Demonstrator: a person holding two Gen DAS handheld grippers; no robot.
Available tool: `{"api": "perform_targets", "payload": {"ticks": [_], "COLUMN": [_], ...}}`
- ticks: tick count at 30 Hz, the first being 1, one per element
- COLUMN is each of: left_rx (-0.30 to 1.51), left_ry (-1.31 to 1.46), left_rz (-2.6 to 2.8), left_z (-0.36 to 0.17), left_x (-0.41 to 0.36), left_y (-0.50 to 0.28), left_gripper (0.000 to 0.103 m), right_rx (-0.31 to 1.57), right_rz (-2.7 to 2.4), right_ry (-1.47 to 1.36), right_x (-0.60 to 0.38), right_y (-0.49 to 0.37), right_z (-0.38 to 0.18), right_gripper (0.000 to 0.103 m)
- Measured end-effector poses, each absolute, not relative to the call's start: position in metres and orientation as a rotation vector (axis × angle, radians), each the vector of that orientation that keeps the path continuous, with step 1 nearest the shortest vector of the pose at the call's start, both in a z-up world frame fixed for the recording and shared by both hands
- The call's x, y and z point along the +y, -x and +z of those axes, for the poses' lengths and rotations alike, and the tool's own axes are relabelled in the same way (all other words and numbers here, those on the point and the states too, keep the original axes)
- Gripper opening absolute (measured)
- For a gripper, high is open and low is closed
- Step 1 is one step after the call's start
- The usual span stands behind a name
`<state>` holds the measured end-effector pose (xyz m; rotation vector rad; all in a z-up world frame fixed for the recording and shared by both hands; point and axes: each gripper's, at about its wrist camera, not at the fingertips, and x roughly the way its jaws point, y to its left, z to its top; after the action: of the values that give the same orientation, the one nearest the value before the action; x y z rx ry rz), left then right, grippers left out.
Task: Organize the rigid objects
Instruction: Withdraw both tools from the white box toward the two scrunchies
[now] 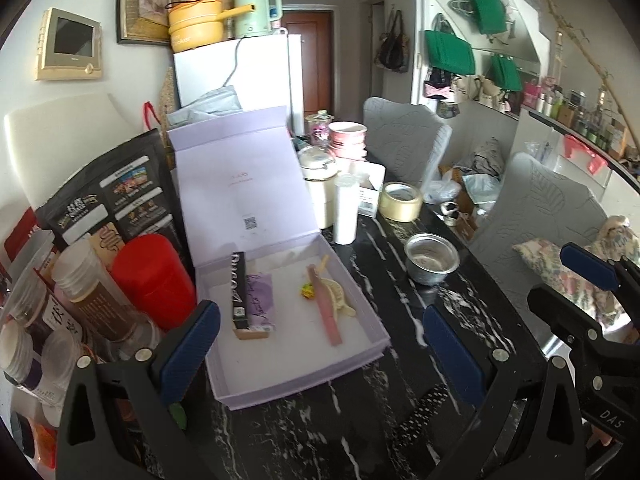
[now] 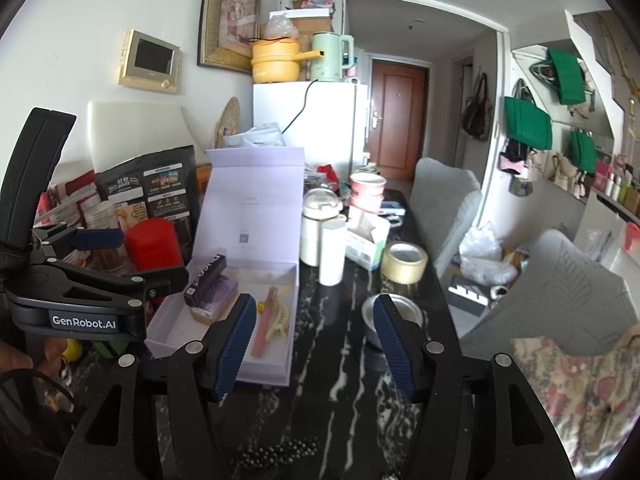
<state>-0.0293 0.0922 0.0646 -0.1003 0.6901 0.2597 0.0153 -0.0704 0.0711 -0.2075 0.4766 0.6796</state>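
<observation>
With both grippers empty and their jaws apart, the left gripper [image 1: 320, 344] and right gripper [image 2: 316, 344] hang over the black table [image 1: 400, 360]. We judge we are between placements. The open lavender box [image 1: 360, 354] already holds a dark carton [image 1: 239, 290], a pink stick [image 1: 326, 308] and a cream clip [image 1: 340, 304]. Next we would likely fetch the metal cup [image 1: 430, 258], just beside the box.

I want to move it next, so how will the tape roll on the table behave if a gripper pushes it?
The tape roll lies flat on the black table, so it would probably slide, not roll. It looks stiff and light. Tipped onto its edge, it could roll away.
</observation>
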Motion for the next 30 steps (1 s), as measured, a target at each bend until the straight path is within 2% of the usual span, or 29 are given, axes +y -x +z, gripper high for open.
{"api": "perform_targets", "payload": {"ticks": [3,16,30], "left_rx": [0.687,0.755,0.824], "left_ry": [0.113,0.063,0.012], "left_rz": [0.21,0.043,-0.06], "left_z": [0.064,0.039,-0.003], "left_x": [0.08,0.012,-0.027], "left_y": [0.035,0.043,0.047], "left_gripper": [0.103,0.103,0.103], "right_rx": [0.474,0.506,0.571], "right_rz": [0.669,0.551,0.501], "right_ry": [0.205,0.182,0.132], "right_x": [-0.086,-0.15,-0.196], "right_y": [-0.006,0.022,0.034], "right_z": [0.07,0.055,0.013], "right_gripper": [0.065,0.066,0.066]}}
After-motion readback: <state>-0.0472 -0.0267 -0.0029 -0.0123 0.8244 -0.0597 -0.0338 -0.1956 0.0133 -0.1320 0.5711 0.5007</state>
